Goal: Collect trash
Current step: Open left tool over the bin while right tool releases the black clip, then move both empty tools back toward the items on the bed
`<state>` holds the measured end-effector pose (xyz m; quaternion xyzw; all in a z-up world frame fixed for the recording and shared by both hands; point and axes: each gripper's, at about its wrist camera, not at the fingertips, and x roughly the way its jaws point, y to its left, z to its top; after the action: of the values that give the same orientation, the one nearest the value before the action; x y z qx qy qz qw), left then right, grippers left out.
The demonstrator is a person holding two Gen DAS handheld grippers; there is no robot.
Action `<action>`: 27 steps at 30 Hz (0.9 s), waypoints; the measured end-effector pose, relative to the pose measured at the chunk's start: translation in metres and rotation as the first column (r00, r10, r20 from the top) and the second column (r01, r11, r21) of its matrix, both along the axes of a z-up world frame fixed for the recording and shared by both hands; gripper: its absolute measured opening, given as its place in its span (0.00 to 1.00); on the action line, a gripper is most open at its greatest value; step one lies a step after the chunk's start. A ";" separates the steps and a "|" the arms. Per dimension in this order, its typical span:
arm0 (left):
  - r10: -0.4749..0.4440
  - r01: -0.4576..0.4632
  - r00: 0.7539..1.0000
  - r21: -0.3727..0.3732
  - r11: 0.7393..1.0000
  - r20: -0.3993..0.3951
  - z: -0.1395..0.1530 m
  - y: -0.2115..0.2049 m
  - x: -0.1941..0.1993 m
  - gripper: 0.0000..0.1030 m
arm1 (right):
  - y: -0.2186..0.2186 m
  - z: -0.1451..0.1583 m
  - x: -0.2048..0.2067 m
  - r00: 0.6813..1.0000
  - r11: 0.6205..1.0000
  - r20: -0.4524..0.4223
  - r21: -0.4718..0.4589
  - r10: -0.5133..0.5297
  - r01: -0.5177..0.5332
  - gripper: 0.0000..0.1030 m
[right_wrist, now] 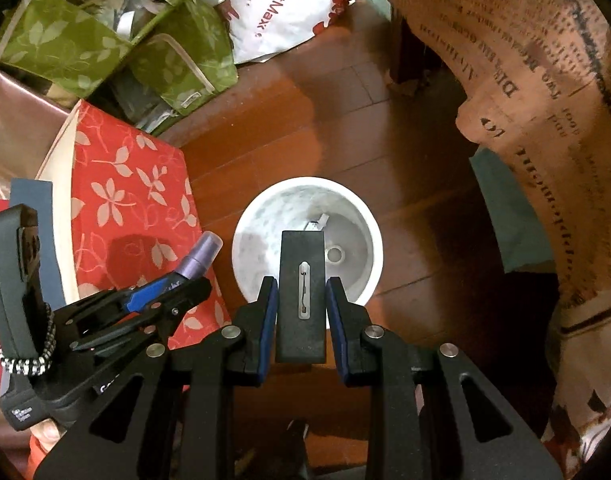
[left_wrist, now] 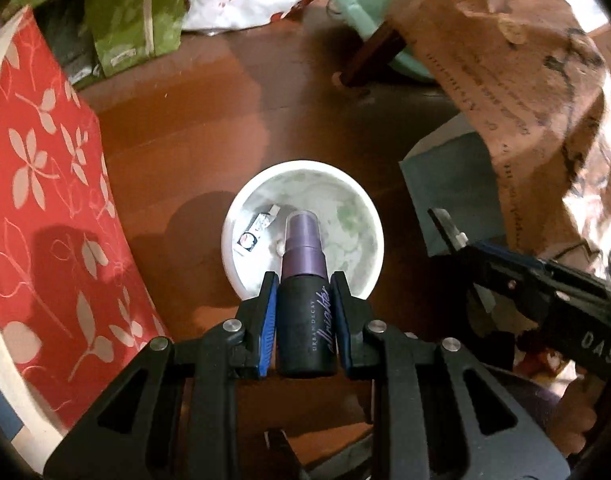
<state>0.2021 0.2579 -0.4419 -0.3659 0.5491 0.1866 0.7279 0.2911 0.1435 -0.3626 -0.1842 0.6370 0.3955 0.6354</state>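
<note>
A white round pot (left_wrist: 353, 204) stands on the wooden floor and serves as the bin; it also shows in the right wrist view (right_wrist: 261, 216). A small wrapper (left_wrist: 257, 228) lies inside it. My left gripper (left_wrist: 305, 280) is shut on a black spray bottle (left_wrist: 305, 320) with a purple cap, held right above the pot's near rim. The same bottle (right_wrist: 193, 264) shows at the left of the right wrist view. My right gripper (right_wrist: 301, 284) is shut on a flat black rectangular box (right_wrist: 301, 300), held over the pot's near rim.
A red floral box (left_wrist: 45, 200) stands to the left, green floral pouches (right_wrist: 65, 40) and a white HotMax bag (right_wrist: 277, 12) at the back. A brown printed paper bag (left_wrist: 525, 80) and a teal box (right_wrist: 513, 220) are on the right. Wooden floor (left_wrist: 209, 128) surrounds the pot.
</note>
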 end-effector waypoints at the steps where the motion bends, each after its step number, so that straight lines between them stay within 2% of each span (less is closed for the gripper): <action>1: 0.004 -0.004 1.000 -0.004 1.000 -0.005 -0.004 0.001 0.002 0.24 | 0.001 -0.002 0.001 1.000 1.000 0.000 0.000 -0.003 0.003 0.22; 10: -0.011 0.010 1.000 -0.022 1.000 -0.029 -0.013 0.001 0.013 0.25 | -0.002 -0.002 0.009 0.999 0.998 -0.023 0.043 -0.041 0.042 0.23; 13: -0.016 0.014 0.999 -0.037 0.999 -0.041 -0.015 0.000 0.018 0.27 | -0.003 0.001 0.011 0.998 0.997 -0.027 0.045 -0.053 0.054 0.26; 15: -0.023 0.021 0.999 -0.027 0.999 -0.044 -0.013 -0.003 0.019 0.27 | -0.004 0.001 0.013 0.997 0.997 -0.037 0.045 -0.062 0.064 0.40; 16: -0.025 0.024 0.999 -0.021 0.999 -0.044 -0.011 -0.003 0.020 0.27 | -0.005 0.002 0.013 0.997 0.997 -0.033 0.046 -0.068 0.070 0.42; 22: -0.033 0.034 0.999 0.038 0.999 -0.030 0.011 -0.003 0.017 0.27 | -0.008 0.014 0.013 0.997 0.995 0.006 0.051 -0.081 0.081 0.42; 27: -0.045 0.045 0.999 0.112 0.993 0.004 0.045 -0.003 0.010 0.27 | -0.013 0.038 0.007 0.995 0.995 0.076 0.074 -0.066 0.060 0.42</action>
<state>0.2120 0.2547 -0.3964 -0.3127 0.5435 0.1995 0.7530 0.2980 0.1304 -0.3249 -0.1563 0.6027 0.3904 0.6782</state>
